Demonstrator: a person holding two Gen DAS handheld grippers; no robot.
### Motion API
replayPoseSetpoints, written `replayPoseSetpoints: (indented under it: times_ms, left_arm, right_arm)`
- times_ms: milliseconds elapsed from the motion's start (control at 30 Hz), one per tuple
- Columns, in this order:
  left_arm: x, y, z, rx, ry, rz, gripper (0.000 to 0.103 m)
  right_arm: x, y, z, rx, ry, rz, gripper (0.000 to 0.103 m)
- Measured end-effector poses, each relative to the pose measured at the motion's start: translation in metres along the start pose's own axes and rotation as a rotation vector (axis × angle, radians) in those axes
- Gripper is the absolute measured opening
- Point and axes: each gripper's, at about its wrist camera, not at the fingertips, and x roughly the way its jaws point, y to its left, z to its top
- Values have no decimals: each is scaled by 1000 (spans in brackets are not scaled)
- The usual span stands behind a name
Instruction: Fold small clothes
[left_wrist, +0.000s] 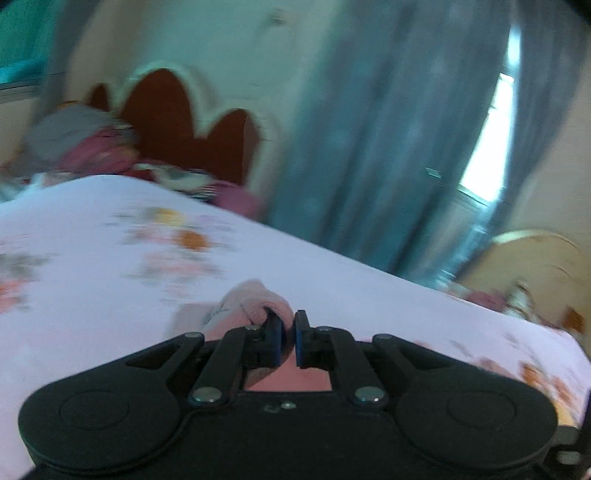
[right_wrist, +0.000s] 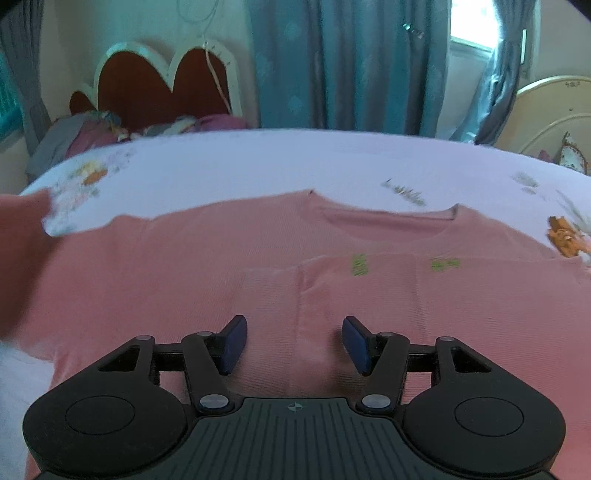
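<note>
The left gripper (left_wrist: 287, 325) is pinched tight on a bunched fold of the pink top (right_wrist: 207, 266), fabric bulging over the fingertips toward 11 o'clock; judging by the blur in its view, it is likely carrying a sleeve or side edge across to make a fold. The right gripper (right_wrist: 294, 341) hangs low over the middle of the same garment with its jaws wide apart and nothing between them, probably free to pin or smooth the cloth. In the right wrist view the top lies spread front-up, neckline at 12 o'clock, one part already folded inward across the chest near the green print. It rests on a bed sheet (right_wrist: 258, 162) that is pale with floral motifs. Beyond, at 10 o'clock, stands a scalloped red headboard (right_wrist: 155, 88) with a heap of clothes (right_wrist: 92, 133) below it, and blue-grey curtains (right_wrist: 332, 66) hang at 12 beside a bright window (right_wrist: 471, 27).
</note>
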Motion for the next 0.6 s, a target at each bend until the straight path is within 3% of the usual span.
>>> replayPoseSetpoints:
  times_ms: [233, 333, 367, 467, 533, 600]
  left_arm:
    - [29, -106, -38, 115, 79, -223, 7]
    - [50, -150, -69, 192, 140, -293, 7]
    - [57, -161, -82, 223, 175, -303, 7]
    - [77, -182, -116, 316, 286, -287, 22]
    - [80, -184, -131, 361, 341, -259, 22]
    - [74, -178, -132, 372, 336, -251, 32]
  right_arm:
    - [-34, -49, -7, 62, -28, -31, 57]
    - [-46, -72, -10, 105, -29, -13, 57]
    - [-49, -78, -12, 114, -29, -10, 57]
    - [-56, -90, -17, 119, -25, -7, 57]
    - [-61, -93, -20, 120, -22, 8, 57]
    - [-63, -94, -21, 122, -26, 29, 57]
